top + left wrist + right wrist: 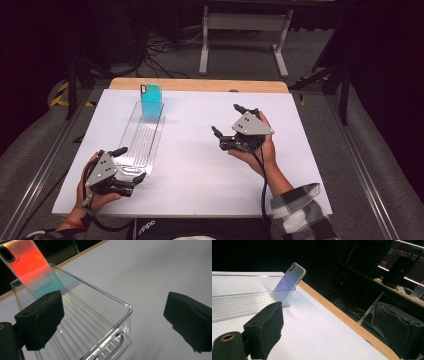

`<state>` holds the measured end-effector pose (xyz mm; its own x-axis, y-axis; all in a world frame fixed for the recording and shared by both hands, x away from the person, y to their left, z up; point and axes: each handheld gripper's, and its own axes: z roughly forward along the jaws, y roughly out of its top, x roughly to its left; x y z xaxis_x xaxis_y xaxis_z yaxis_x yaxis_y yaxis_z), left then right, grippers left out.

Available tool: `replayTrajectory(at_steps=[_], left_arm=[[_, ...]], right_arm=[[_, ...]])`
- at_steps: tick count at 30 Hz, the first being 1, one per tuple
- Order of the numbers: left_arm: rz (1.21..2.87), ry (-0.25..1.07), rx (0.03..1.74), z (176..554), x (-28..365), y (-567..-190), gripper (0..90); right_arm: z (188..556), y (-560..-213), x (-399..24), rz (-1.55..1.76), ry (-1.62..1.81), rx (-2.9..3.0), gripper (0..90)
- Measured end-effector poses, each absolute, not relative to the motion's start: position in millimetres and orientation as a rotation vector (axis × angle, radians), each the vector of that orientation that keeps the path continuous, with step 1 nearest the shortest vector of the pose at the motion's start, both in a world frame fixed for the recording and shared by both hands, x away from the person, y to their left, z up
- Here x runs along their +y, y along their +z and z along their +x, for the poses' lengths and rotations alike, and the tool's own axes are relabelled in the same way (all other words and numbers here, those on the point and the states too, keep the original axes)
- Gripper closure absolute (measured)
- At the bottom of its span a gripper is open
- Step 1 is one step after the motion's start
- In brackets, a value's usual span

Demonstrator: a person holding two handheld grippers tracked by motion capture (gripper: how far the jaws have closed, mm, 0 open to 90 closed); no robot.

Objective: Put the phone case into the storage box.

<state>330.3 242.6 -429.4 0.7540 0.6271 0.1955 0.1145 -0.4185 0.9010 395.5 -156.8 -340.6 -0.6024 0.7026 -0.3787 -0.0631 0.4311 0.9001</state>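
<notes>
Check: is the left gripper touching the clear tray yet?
Cannot tell. In the left gripper view the open left gripper straddles the clear tray's near corner; one jaw overlaps the rim, but no view plainly shows contact or a gap.

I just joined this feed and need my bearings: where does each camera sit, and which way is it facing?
High view: above the table's near edge, looking forward and down; both hands, left tongs, right tongs.
Left gripper view: on the left tongs, facing the clear tray's near corner.
Right gripper view: on the right tongs, facing the far edge.
All share the phone case standing in the tray.
</notes>
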Motion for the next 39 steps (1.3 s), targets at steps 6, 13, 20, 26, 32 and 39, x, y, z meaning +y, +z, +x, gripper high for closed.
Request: replayTrajectory(at_steps=[6,13,20,26,32,39], left_arm=[[1.944,0.652,0.56,330,243,-429,3.6],[1.941,0.648,0.56,330,243,-429,3.6],[1.937,0.657,0.559,330,242,-428,3.6],[1.942,0.656,0.551,331,242,-428,3.5],[1.935,0.656,0.555,331,241,-428,3.6],[1.94,0.655,0.556,330,241,-428,3.6]], right_arm=[[389,-342,-161,0.533,1.234,1.9,11.1],[380,-343,-166,0.525,1.234,1.904,11.2],[374,-344,-172,0.52,1.228,1.906,11.1],[367,-345,-177,0.516,1.218,1.909,11.2],[363,-348,-182,0.509,1.206,1.909,11.1],[356,-353,-190,0.507,1.191,1.924,11.1]])
